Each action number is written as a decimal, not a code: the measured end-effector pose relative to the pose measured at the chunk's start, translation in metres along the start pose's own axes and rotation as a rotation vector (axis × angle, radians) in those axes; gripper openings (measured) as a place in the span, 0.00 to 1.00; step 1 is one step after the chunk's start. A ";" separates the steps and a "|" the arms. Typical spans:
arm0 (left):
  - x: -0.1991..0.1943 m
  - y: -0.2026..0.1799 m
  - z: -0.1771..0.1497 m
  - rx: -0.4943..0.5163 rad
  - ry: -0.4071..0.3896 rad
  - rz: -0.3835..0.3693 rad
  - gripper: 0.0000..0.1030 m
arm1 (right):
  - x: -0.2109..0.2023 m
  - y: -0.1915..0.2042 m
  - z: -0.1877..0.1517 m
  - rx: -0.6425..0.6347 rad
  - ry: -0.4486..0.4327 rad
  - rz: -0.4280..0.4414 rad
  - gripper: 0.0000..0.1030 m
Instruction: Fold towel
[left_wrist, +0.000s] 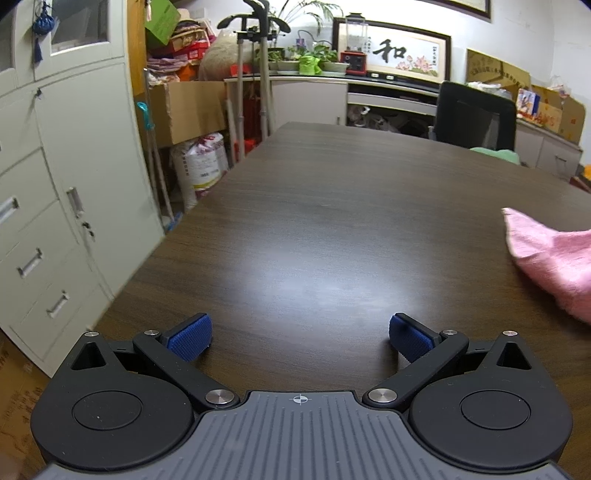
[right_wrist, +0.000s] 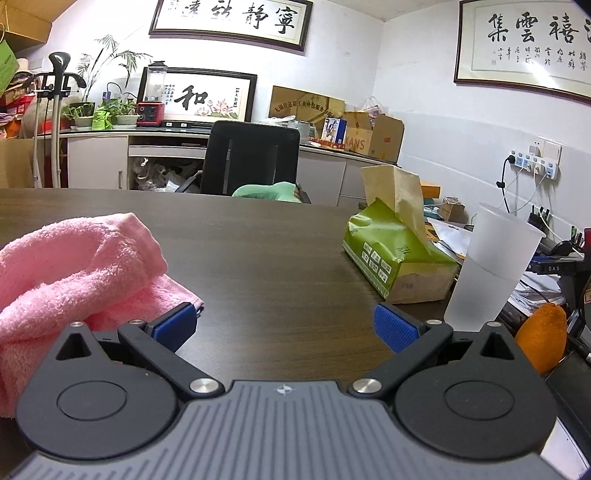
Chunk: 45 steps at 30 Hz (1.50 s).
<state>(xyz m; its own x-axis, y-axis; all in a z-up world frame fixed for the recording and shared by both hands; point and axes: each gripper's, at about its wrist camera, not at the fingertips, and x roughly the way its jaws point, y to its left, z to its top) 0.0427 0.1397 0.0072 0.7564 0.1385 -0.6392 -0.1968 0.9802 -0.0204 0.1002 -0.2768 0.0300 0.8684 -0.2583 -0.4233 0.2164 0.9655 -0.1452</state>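
Note:
A pink towel (right_wrist: 74, 266) lies crumpled in a heap on the dark wooden table (right_wrist: 266, 251), at the left of the right wrist view. Its edge reaches my right gripper's left fingertip. My right gripper (right_wrist: 286, 326) is open just above the table, with nothing between its blue pads. In the left wrist view the same towel (left_wrist: 550, 258) shows at the far right edge. My left gripper (left_wrist: 300, 338) is open over bare table (left_wrist: 314, 221), well to the left of the towel.
A green tissue pack (right_wrist: 395, 254), a frosted plastic cup (right_wrist: 487, 269) and an orange (right_wrist: 543, 338) stand right of my right gripper. A black chair (right_wrist: 251, 158) sits at the table's far side. Grey cabinets (left_wrist: 55, 184) line the left.

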 end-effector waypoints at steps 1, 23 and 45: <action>-0.002 -0.007 0.002 0.004 -0.003 -0.012 1.00 | 0.000 0.001 0.000 -0.001 0.001 0.003 1.00; -0.003 -0.131 0.026 0.108 -0.037 -0.185 1.00 | 0.002 0.003 -0.001 -0.005 0.027 0.027 1.00; 0.005 -0.135 0.009 0.162 -0.095 -0.141 1.00 | 0.005 -0.008 0.000 0.092 0.050 0.258 1.00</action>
<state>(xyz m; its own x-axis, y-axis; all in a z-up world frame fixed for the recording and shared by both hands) 0.0787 0.0089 0.0131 0.8259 0.0042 -0.5638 0.0118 0.9996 0.0247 0.1027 -0.2855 0.0294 0.8773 -0.0025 -0.4800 0.0323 0.9980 0.0539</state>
